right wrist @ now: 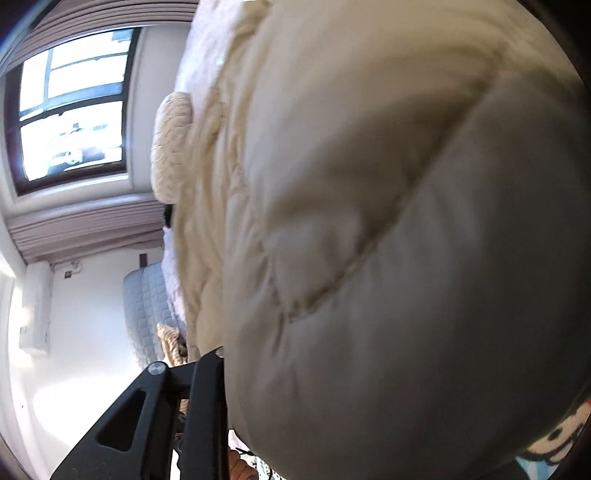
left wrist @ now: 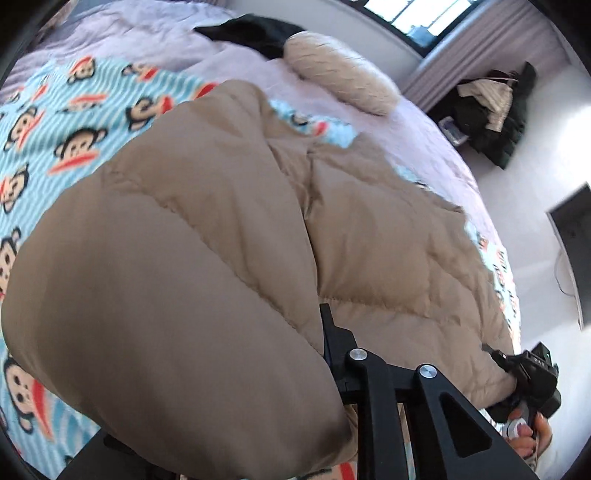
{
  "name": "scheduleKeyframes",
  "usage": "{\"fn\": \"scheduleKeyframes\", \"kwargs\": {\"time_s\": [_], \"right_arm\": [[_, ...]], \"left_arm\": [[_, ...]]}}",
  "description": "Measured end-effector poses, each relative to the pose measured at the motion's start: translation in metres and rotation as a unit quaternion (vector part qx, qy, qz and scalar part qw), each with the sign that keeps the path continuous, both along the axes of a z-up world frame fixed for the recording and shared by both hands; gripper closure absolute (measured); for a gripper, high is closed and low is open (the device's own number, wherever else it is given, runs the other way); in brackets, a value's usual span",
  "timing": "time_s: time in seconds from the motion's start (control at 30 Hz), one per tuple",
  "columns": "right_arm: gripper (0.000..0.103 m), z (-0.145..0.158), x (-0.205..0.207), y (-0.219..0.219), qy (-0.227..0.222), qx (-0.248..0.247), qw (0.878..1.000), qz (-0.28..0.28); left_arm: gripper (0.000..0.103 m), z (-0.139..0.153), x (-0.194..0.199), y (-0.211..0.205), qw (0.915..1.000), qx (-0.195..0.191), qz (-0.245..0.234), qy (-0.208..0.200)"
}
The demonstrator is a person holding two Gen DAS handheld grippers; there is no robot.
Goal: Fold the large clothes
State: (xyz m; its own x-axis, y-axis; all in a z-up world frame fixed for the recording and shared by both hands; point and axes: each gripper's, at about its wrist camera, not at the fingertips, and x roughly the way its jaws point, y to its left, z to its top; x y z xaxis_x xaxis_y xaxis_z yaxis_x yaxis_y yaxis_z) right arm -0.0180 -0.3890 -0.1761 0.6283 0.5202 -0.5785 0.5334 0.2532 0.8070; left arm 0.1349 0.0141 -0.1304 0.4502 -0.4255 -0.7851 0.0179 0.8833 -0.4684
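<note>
At your left claw (left wrist: 332, 347), jaws stand narrow. The tips are buried in a fold of the tan puffer jacket (left wrist: 221, 240), so it reads as a clamp on fabric, though the pads themselves are hidden. The jacket bulges up over the claw from 9 to 12 o'clock and fills most of that view.

Your right claw (right wrist: 216, 356) is also narrow, with the jacket ballooning over its 3 o'clock finger and the tips lost under it. From the left camera, that claw sits at 4 o'clock, its nose on the jacket's edge, with your hand (left wrist: 535, 439) on the grip behind it.

The rest of the jacket lies on the monkey-print blanket (left wrist: 55, 122), which shows from 8 to 11 o'clock. Beyond, at 12 to 1 o'clock, a cream pillow (left wrist: 343, 77) and a black garment (left wrist: 255, 33) lie on the pale bed sheet (left wrist: 236, 62). A clothes pile (left wrist: 487, 107) sits on the floor at 2 o'clock. In the right view, the window (right wrist: 70, 107) is at 10 o'clock.
</note>
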Motion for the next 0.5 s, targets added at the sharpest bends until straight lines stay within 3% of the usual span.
{"fn": "scheduleKeyframes", "kwargs": {"time_s": [0.17,0.3,0.5], "right_arm": [[0.079,0.019,-0.019,0.006,-0.013,-0.001,1.000,0.009],[0.079,0.028,-0.049,0.017,-0.012,-0.001,1.000,0.010],[0.079,0.032,-0.100,0.030,0.014,0.005,1.000,0.009]], "left_arm": [[0.080,0.022,-0.016,0.008,0.9994,-0.001,-0.033,-0.014],[0.080,0.033,-0.063,0.025,0.9980,-0.008,-0.062,-0.006],[0.080,0.020,-0.139,0.047,0.9945,-0.024,-0.088,0.052]]}}
